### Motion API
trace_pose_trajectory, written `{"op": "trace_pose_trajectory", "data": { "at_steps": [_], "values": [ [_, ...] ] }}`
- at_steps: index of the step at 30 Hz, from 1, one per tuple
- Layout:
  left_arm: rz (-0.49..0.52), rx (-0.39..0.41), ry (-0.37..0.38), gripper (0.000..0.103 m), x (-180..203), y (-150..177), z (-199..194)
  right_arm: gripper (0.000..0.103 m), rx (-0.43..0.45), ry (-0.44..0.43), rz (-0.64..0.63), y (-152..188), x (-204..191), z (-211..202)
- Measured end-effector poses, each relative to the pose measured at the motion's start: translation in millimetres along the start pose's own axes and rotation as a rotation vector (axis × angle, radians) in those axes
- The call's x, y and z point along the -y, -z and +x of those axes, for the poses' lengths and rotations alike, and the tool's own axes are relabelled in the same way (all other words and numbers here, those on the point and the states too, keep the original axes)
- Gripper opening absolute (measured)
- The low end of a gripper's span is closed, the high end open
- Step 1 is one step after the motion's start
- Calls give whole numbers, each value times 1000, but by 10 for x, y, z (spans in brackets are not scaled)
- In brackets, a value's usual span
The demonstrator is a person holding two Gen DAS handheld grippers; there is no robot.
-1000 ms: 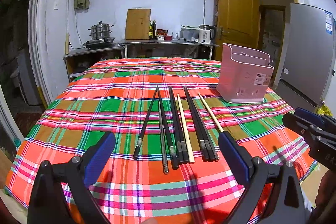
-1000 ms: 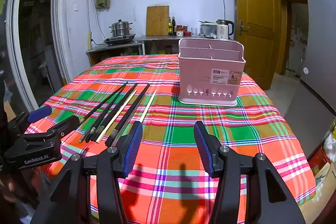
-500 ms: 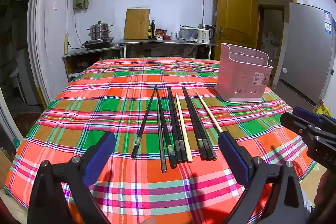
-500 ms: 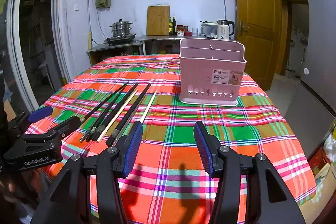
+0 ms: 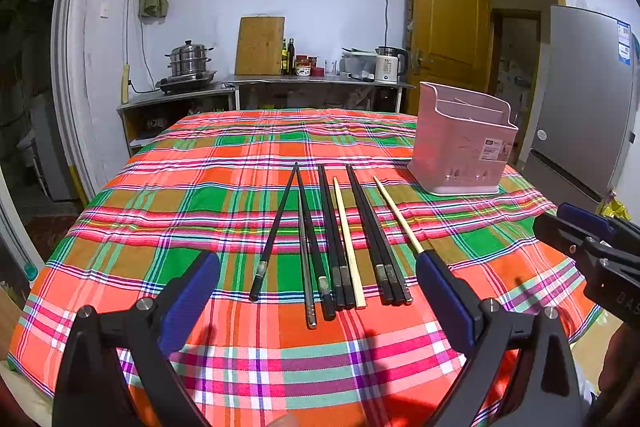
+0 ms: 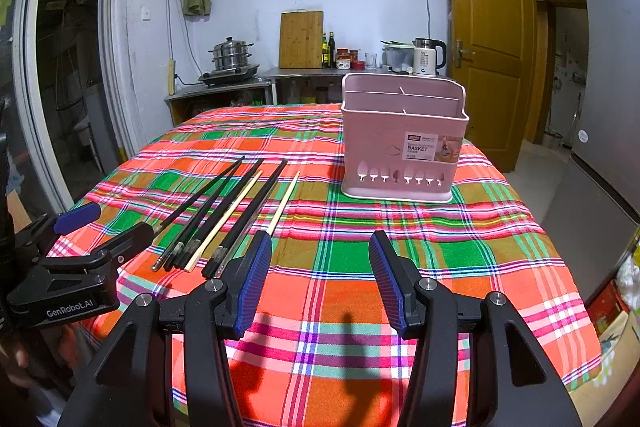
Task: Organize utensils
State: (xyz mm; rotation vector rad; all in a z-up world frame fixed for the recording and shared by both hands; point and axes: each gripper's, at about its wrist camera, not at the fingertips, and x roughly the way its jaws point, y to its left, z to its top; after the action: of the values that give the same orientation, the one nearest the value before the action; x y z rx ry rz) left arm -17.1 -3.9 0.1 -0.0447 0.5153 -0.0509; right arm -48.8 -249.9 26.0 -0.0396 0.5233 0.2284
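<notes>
Chopsticks [image 5: 340, 239]: lying side by side on the plaid tablecloth [image 5: 224, 195], dark ones mixed with two pale ones, near the table's front edge.
Basket [image 6: 402, 139]: pink, standing upright on the table, well apart from the chopsticks, to their right.
Left gripper [image 5: 318, 291]: hovering with jaws spread wide, holding nothing, just before the chopstick ends.
Right gripper [image 6: 320, 275]: hovering with jaws parted, holding nothing, facing the basket.
</notes>
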Motion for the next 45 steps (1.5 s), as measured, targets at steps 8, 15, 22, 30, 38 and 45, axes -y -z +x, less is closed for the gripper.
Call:
{"op": "trace_pose_trajectory", "data": {
  "at_steps": [8, 15, 22, 30, 38, 45],
  "values": [
    [2, 0, 4, 100, 6, 4, 0, 52, 1, 0, 0, 1, 0, -1],
    [0, -2, 5, 100, 5, 1, 5, 52, 3, -3, -4, -8, -20, -2],
    [-5, -7, 10, 100, -4, -7, 19, 52, 5, -5, -3, -9, -24, 2],
    [-10, -31, 24, 100, -84, -47, 111, 53, -2, -24, -5, -47, -41, 88],
    [-3, -125, -10, 98, -299, -166, 389, 53, -43, -64, -10, -154, -110, 303],
    [-25, -205, -18, 90, -517, -362, 696, 53, -84, -91, 11, -310, -144, 568]
  ]
}}
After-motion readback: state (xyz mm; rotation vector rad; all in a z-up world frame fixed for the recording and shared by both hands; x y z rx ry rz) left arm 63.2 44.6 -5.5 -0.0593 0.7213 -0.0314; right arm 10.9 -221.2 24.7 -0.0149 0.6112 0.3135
